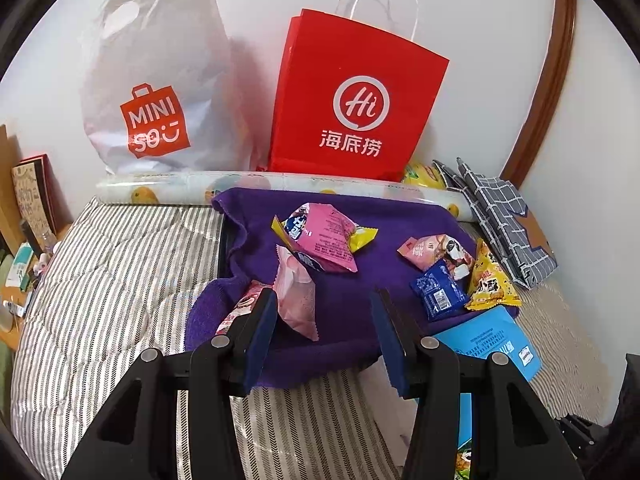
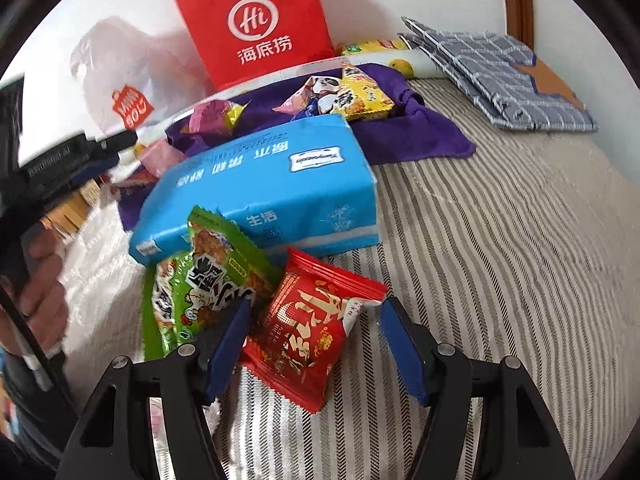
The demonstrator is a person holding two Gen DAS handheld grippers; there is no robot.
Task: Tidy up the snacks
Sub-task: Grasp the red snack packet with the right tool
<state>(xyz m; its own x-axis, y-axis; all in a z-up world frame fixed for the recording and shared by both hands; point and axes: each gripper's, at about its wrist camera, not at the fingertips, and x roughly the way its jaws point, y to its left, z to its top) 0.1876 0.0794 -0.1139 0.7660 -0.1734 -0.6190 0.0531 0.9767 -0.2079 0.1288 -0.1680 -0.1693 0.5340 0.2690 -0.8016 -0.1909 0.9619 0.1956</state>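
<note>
Several snack packets lie on a purple towel (image 1: 360, 220) on a striped bed. My left gripper (image 1: 324, 304) is open above the towel's near edge, with a pale pink packet (image 1: 298, 300) just inside its left finger. A larger pink packet (image 1: 324, 240) lies beyond it. A blue packet (image 1: 438, 290) and a yellow packet (image 1: 492, 280) lie to the right. My right gripper (image 2: 314, 320) is open around a red snack packet (image 2: 308, 328) on the bedspread. A green packet (image 2: 200, 280) lies beside its left finger.
A blue tissue pack (image 2: 264, 188) lies behind the red packet. A red paper bag (image 1: 356, 100) and a white Miniso bag (image 1: 156, 88) stand against the wall. A folded grey checked cloth (image 1: 500, 212) lies at the right. A hand (image 2: 44, 292) shows at the left.
</note>
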